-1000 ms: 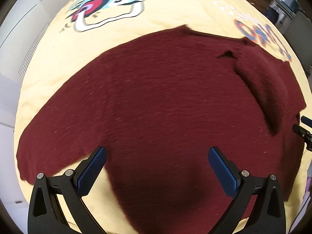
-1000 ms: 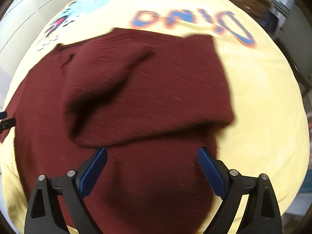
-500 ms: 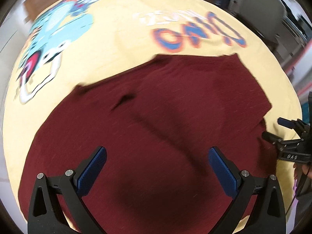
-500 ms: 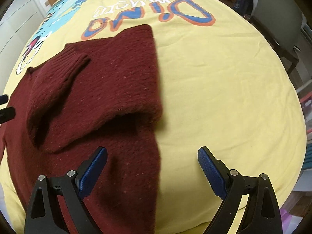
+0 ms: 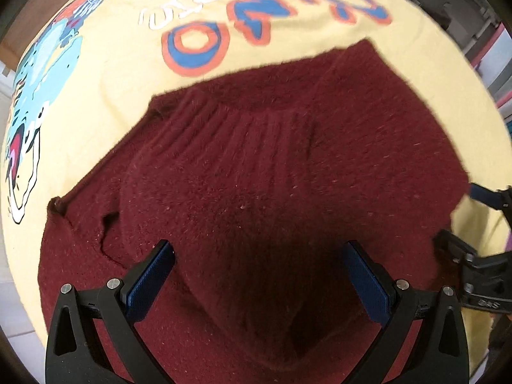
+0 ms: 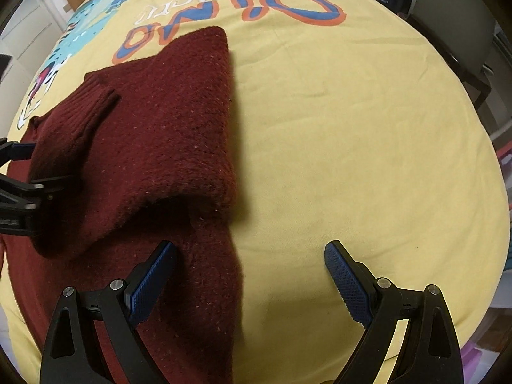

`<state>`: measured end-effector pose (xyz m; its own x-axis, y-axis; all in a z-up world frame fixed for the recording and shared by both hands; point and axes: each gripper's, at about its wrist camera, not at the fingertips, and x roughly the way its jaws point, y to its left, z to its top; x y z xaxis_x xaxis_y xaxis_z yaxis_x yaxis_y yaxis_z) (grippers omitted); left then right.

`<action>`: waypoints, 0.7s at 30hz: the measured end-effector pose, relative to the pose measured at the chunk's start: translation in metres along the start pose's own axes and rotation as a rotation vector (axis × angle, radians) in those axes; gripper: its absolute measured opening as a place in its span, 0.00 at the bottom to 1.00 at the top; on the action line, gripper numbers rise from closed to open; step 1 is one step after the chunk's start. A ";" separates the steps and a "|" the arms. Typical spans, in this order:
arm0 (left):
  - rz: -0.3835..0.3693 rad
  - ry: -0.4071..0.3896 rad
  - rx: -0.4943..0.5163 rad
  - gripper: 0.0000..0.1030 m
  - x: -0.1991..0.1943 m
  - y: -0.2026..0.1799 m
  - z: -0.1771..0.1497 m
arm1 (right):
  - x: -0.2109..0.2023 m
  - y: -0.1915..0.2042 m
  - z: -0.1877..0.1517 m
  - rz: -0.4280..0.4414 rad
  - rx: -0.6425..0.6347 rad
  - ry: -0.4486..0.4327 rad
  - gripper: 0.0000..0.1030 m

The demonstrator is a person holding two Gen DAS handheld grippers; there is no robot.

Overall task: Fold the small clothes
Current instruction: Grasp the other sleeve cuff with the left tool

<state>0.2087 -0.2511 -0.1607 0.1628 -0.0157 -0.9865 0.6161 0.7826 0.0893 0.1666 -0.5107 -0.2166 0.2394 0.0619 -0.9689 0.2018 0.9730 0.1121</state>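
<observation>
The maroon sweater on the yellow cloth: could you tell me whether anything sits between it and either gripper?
Nothing visible does. The left gripper and the right gripper hang open right over the maroon sweater.

A dark red knitted sweater (image 6: 166, 147), its ribbed-cuffed sleeve (image 6: 76, 118) folded across the body, is spread on a yellow cartoon-printed cloth (image 6: 368, 147). The right gripper (image 6: 249, 275) is held wide open above the sweater's right edge; the left gripper (image 6: 19, 172) is seen at the left edge.
</observation>
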 end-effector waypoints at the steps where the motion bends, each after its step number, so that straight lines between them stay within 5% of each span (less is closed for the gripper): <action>1: 0.009 0.005 0.003 0.97 0.004 0.000 0.001 | 0.001 0.000 0.001 -0.002 -0.002 0.002 0.92; 5: 0.016 -0.015 -0.017 0.74 0.013 0.011 0.002 | 0.005 0.003 0.008 -0.014 -0.009 -0.003 0.92; 10: -0.019 -0.061 -0.072 0.21 0.002 0.039 -0.005 | 0.010 0.009 0.024 0.002 0.005 -0.002 0.91; 12: -0.049 -0.084 -0.112 0.17 -0.005 0.055 -0.010 | 0.010 0.015 0.030 0.003 0.001 -0.005 0.89; 13: -0.055 -0.096 -0.129 0.16 -0.009 0.063 -0.013 | 0.011 0.017 0.032 -0.004 -0.002 -0.003 0.74; 14: -0.056 -0.108 -0.144 0.16 -0.012 0.070 -0.015 | 0.011 0.019 0.033 -0.005 -0.003 0.000 0.43; 16: -0.064 -0.143 -0.192 0.16 -0.023 0.091 -0.025 | 0.011 0.021 0.036 0.044 0.008 0.009 0.20; 21: -0.087 -0.223 -0.301 0.16 -0.042 0.124 -0.056 | 0.005 0.023 0.036 0.041 0.023 -0.007 0.17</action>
<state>0.2346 -0.1186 -0.1155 0.3042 -0.1988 -0.9316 0.3868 0.9195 -0.0700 0.2068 -0.4964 -0.2107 0.2544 0.0999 -0.9619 0.2130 0.9644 0.1565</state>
